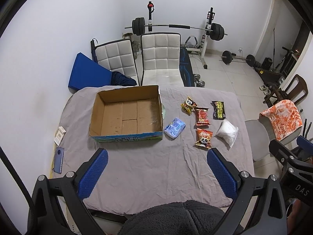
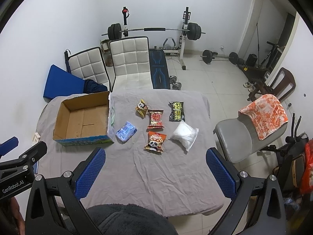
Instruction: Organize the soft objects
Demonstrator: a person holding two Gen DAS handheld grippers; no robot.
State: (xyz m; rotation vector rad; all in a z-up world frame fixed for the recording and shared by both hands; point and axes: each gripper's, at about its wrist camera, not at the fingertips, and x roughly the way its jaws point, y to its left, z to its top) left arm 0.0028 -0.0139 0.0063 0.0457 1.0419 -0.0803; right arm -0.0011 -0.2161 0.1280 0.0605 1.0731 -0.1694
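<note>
An open, empty cardboard box (image 1: 127,115) (image 2: 82,119) stands on the left of the grey-clothed table (image 1: 148,168) (image 2: 148,172). To its right lie soft packets: a blue-white pack (image 1: 174,127) (image 2: 126,131), a yellow panda bag (image 1: 188,105) (image 2: 141,107), a red snack bag (image 1: 202,116) (image 2: 155,119), an orange panda bag (image 1: 203,138) (image 2: 155,141), a black wipes pack (image 1: 218,110) (image 2: 176,111) and a white pouch (image 1: 228,130) (image 2: 185,134). My left gripper (image 1: 157,153) and right gripper (image 2: 154,152) are open and empty, held above the table's near part.
A phone (image 1: 59,160) and a small white box (image 1: 60,134) lie at the table's left edge. Two white chairs (image 1: 160,58) stand behind the table, a grey chair with an orange towel (image 2: 264,115) to the right. Weights fill the back of the room.
</note>
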